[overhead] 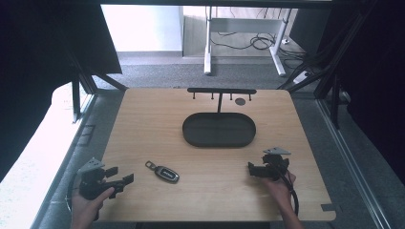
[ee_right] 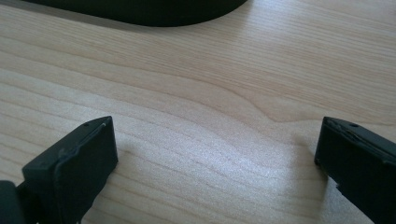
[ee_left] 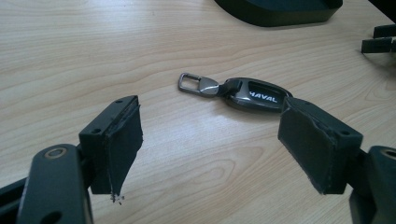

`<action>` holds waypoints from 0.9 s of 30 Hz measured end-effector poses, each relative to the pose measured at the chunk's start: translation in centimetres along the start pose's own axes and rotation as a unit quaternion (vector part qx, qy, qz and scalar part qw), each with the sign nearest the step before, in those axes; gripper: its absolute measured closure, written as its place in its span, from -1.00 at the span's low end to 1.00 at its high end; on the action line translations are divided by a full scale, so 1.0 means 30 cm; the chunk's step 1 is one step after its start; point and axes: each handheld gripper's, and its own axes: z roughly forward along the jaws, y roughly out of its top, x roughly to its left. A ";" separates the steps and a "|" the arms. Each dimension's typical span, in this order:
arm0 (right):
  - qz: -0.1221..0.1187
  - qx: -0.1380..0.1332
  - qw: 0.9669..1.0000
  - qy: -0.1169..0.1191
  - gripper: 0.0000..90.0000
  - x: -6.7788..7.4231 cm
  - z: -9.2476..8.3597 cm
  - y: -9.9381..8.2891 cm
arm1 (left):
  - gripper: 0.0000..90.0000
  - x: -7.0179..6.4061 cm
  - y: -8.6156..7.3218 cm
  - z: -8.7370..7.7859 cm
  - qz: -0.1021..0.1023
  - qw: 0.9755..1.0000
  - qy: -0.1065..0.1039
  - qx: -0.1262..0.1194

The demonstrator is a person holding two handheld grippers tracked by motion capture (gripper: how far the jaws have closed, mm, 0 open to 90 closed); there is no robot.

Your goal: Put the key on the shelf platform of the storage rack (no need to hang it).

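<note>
A dark car key fob (overhead: 163, 172) with a metal loop lies on the wooden table, front left of centre; the left gripper view shows its HAVAL lettering (ee_left: 256, 94). My left gripper (overhead: 120, 176) is at the table's front left corner, jaws open and empty, pointing at the fob (ee_left: 210, 144). My right gripper (overhead: 252, 168) hovers at the front right, open, with bare wood between its jaws (ee_right: 217, 154). A black oval tray (overhead: 218, 129) sits in the middle, with a black hook rack (overhead: 221, 91) rising behind it.
The tray's rim shows at the top of the left gripper view (ee_left: 280, 14) and of the right gripper view (ee_right: 154, 11). A small dark round disc (overhead: 240, 101) lies near the table's far edge. Grey carpet and black frame posts surround the table.
</note>
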 end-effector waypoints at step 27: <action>-0.012 -0.037 0.997 0.067 -0.45 -0.043 -0.165 -0.004 | -0.51 0.006 -0.017 0.026 0.000 1.000 0.000 0.011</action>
